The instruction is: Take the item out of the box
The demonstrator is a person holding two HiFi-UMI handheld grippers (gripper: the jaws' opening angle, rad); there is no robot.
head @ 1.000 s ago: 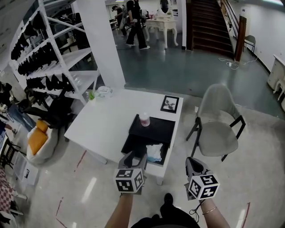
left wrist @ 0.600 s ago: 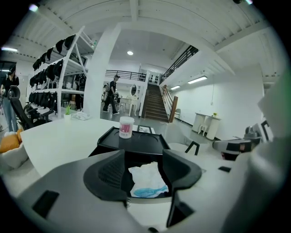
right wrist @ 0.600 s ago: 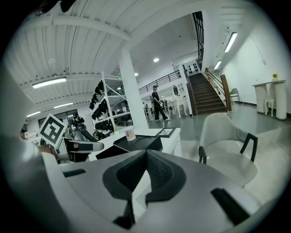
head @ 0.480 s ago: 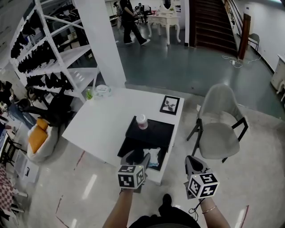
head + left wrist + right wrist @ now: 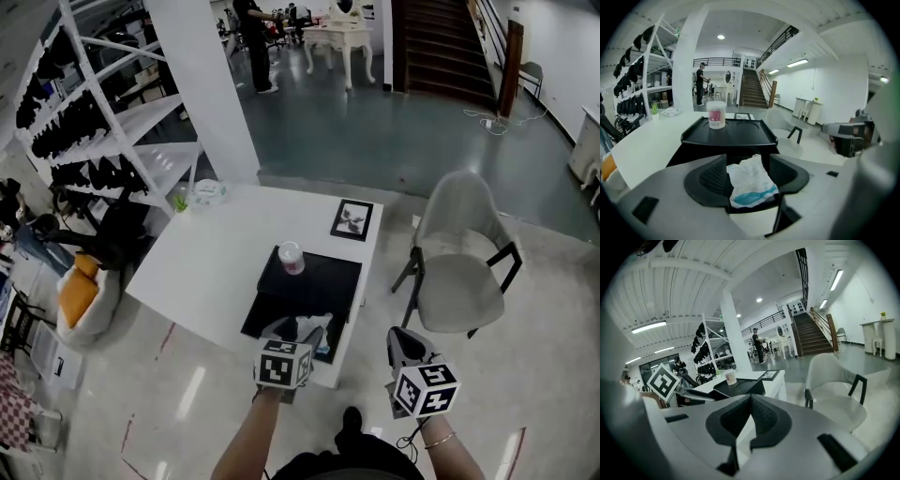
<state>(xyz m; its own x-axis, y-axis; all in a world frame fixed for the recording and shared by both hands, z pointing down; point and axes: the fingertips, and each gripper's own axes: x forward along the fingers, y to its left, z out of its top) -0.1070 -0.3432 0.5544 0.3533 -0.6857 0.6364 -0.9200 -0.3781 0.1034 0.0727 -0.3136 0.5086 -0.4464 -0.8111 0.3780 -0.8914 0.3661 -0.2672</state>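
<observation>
The left gripper (image 5: 298,330) stands spread wide, its jaws having just been opening. Its ribbed black pads flank the item (image 5: 750,183) without pressing on it. The item is a crumpled white packet with a blue-green mark, lying in the open black box (image 5: 265,314) at the near edge of the smooth white tabletop (image 5: 206,272). The box's flat, rimmed lid (image 5: 323,279) is folded back and carries a small pale cup (image 5: 291,257) with red print. The right gripper (image 5: 405,341) is clenched on nothing, off the tabletop's corner, near a grey moulded chair (image 5: 459,272).
</observation>
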